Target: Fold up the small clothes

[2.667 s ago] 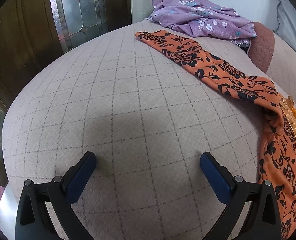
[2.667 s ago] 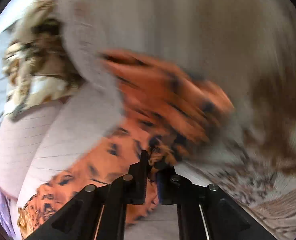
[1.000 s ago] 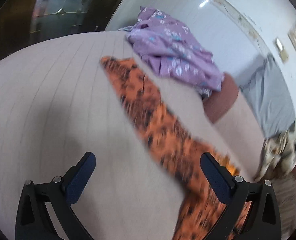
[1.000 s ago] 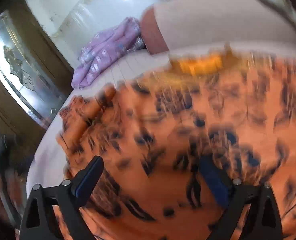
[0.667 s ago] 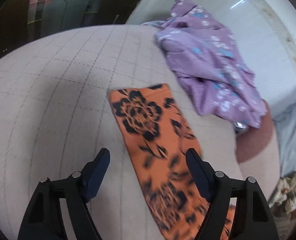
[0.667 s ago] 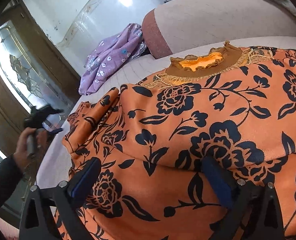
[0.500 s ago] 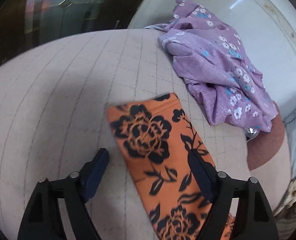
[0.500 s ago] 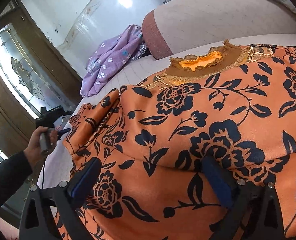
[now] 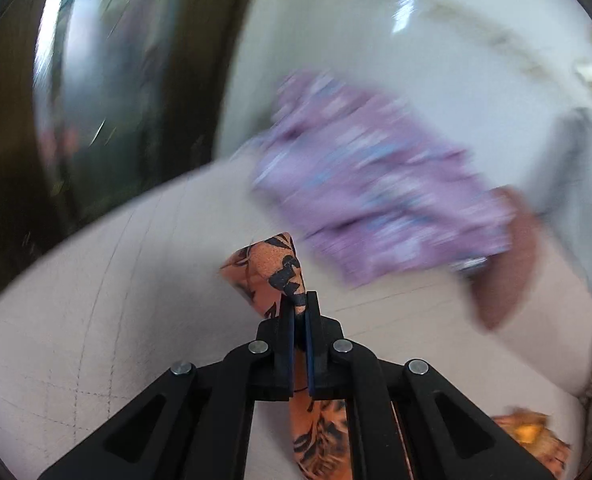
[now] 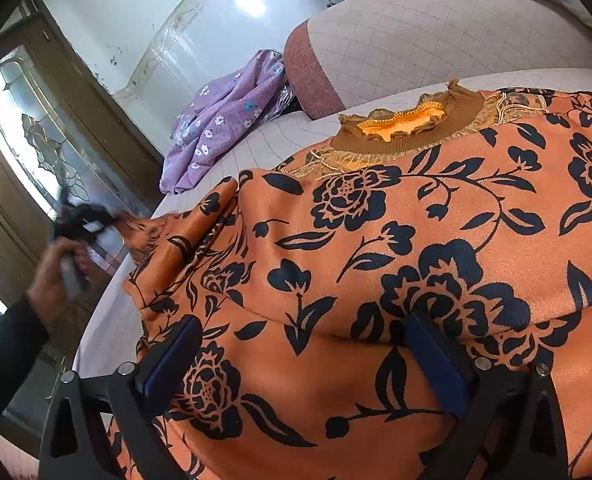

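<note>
An orange garment with black flowers (image 10: 395,248) lies spread on the quilted bed, its brown ruffled collar (image 10: 407,120) at the far side. My right gripper (image 10: 299,364) is open, just over the garment's body. My left gripper (image 9: 299,304) is shut on the end of the garment's sleeve (image 9: 272,268) and holds it lifted off the bed. In the right wrist view the left gripper (image 10: 80,220) and the hand show at the left, with the sleeve end (image 10: 144,232) pulled up.
A crumpled purple flowered garment (image 10: 220,120) lies at the bed's far corner, also in the left wrist view (image 9: 375,200). A bolster pillow (image 10: 415,32) lies behind the collar. A glass-panelled wooden door (image 10: 36,148) stands left of the bed (image 9: 96,320).
My left gripper has shut on the sleeve end and lifted it off the bed. My right gripper has stayed open over the garment.
</note>
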